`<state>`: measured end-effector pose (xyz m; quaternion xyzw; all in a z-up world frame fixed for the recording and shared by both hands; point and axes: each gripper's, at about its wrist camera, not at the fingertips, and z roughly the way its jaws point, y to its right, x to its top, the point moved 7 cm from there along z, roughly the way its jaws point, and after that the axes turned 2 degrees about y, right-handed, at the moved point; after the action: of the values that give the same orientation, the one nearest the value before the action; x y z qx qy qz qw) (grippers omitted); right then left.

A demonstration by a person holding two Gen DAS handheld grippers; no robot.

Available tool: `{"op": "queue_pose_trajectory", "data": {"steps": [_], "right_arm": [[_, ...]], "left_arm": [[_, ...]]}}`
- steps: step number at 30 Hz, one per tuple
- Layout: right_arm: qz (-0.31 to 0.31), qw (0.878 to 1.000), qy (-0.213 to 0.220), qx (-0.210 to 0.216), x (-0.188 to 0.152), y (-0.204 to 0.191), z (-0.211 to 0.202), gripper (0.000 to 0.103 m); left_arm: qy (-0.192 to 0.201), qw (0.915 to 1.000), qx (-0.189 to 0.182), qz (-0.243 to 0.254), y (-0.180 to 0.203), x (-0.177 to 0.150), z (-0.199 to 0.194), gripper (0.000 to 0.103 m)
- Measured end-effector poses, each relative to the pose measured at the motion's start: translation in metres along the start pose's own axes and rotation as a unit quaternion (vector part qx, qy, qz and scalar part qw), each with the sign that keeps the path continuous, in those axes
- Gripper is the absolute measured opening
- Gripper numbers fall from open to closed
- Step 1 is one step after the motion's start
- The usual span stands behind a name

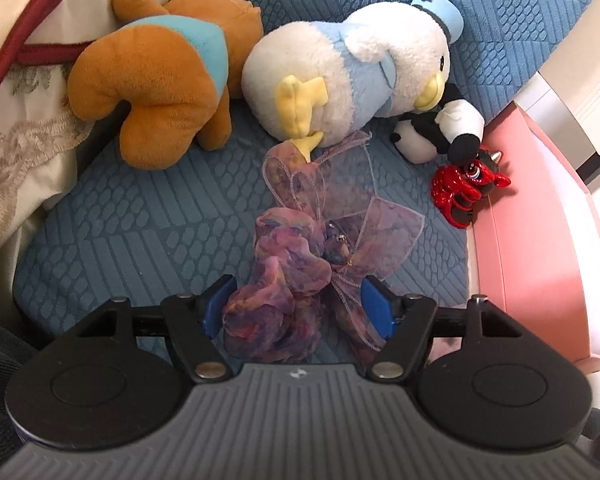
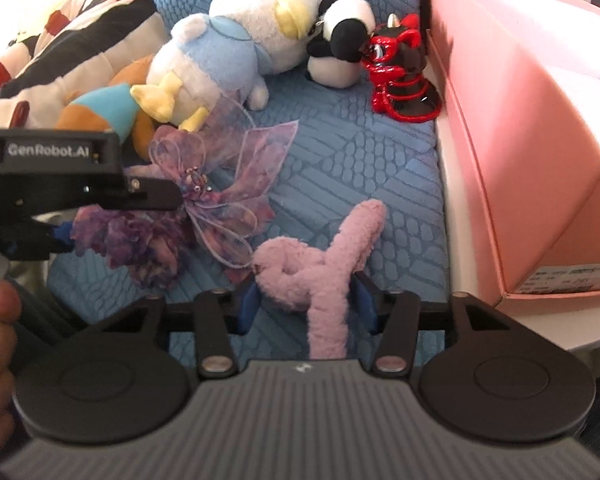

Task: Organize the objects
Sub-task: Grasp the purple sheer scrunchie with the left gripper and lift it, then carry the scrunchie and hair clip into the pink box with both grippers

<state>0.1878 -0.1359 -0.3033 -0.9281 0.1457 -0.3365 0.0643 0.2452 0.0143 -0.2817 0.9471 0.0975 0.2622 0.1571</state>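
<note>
purple sheer-fabric scrunchie with a ribbon bow and beaded centre [image 1: 300, 264] lies on the blue quilted cushion [image 1: 140, 232], directly between the blue pads of the left gripper [image 1: 298, 312]. its long axis runs away from the fingers toward the white-and-blue plush duck [image 1: 340, 80], with the bunched fabric end nearest the jaws. left jaws stand wide; the pads flank the fabric, and i cannot tell that either one presses on it, so no grip is judged.

lilac fuzzy twisted hair tie [image 2: 324, 264] lies between the pads of the right gripper [image 2: 306, 304], its tail running back under the gripper and one end pointing toward the pink cardboard box [image 2: 520, 160]. right jaws are part open; the pads sit close on both sides, contact uncertain.

judgement: each gripper is already centred on its own item, left on the scrunchie, right on the hair tie. the box lies to the right, nearer the right hand. closing should come before any lift.
</note>
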Motion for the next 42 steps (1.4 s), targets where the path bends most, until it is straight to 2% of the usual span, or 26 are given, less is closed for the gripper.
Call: {"op": "queue_pose_trajectory", "data": {"steps": [7, 11, 14, 15, 18, 20, 23, 27, 34, 42], "right_arm": [[-0.008, 1.0, 0.012, -0.006, 0.004, 0.0, -0.005, 0.052], [-0.01, 1.0, 0.01, -0.008, 0.003, 0.0, -0.006, 0.052], [-0.014, 1.0, 0.006, -0.006, 0.005, 0.001, -0.008, 0.052], [-0.019, 1.0, 0.004, 0.0, 0.006, -0.001, -0.009, 0.052], [-0.04, 0.999, 0.002, -0.003, 0.01, -0.004, -0.016, 0.052], [-0.044, 0.999, 0.001, 0.002, 0.013, -0.005, -0.019, 0.052], [-0.049, 0.999, 0.002, 0.001, 0.019, -0.006, -0.026, 0.052], [-0.052, 0.999, 0.003, 0.003, 0.023, -0.006, -0.035, 0.052], [-0.045, 0.999, 0.005, 0.002, 0.026, 0.001, -0.051, 0.052], [-0.028, 0.999, 0.017, 0.021, 0.044, 0.005, -0.083, 0.052]], "left_arm": [[0.007, 0.9999, 0.011, 0.006, -0.001, -0.001, -0.002, 0.069], [0.012, 0.9997, 0.013, 0.015, 0.001, -0.001, -0.006, 0.052], [0.021, 0.9994, 0.02, 0.02, 0.0, -0.001, -0.009, 0.031], [0.029, 0.9991, 0.023, 0.021, -0.001, 0.0, -0.01, 0.021], [0.033, 0.999, 0.025, 0.014, -0.006, 0.0, -0.011, 0.014], [0.025, 0.9994, 0.022, 0.005, -0.011, -0.002, -0.007, 0.012], [0.023, 0.9986, 0.046, 0.012, -0.018, -0.005, 0.002, 0.011], [0.014, 0.9991, 0.037, -0.009, -0.025, -0.006, 0.004, 0.01], [0.03, 0.9993, 0.02, -0.011, -0.013, 0.004, -0.022, 0.01], [0.049, 0.9988, 0.004, 0.008, 0.025, 0.018, -0.07, 0.01]]}}
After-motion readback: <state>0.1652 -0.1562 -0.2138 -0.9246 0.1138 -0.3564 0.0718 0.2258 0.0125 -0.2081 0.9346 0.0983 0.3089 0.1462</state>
